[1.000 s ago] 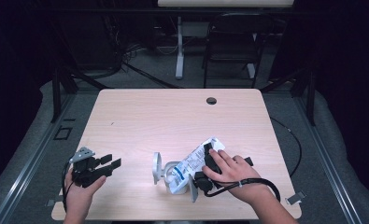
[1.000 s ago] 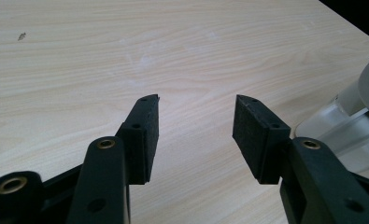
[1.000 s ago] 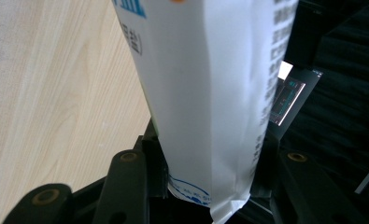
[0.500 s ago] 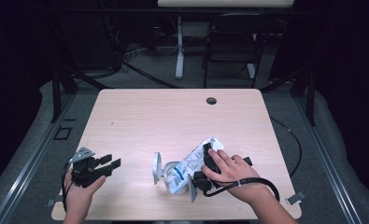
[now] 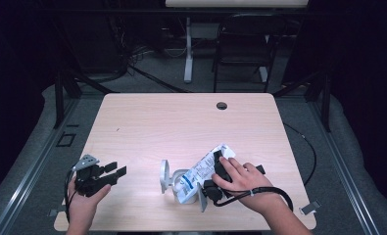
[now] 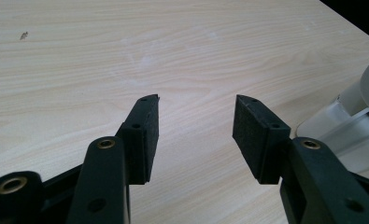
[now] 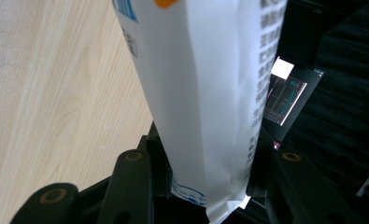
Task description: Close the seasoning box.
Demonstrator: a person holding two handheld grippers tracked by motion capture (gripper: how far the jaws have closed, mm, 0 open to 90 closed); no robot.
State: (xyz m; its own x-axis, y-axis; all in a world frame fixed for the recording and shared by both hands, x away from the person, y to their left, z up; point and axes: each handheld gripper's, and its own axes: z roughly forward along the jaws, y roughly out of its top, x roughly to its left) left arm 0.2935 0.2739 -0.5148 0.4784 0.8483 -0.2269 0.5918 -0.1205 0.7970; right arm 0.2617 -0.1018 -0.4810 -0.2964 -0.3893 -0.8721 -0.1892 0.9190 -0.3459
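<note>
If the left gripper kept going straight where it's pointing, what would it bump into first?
Probably nothing soon. The left gripper, fingers open, points across bare table. The white holder sits off to its right, seemingly outside that line, though depth is hard to judge.

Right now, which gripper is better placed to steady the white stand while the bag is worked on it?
Left. The left gripper is open and empty beside the white stand, whose edge shows just past its fingers. The right gripper is shut on the bag.
</note>
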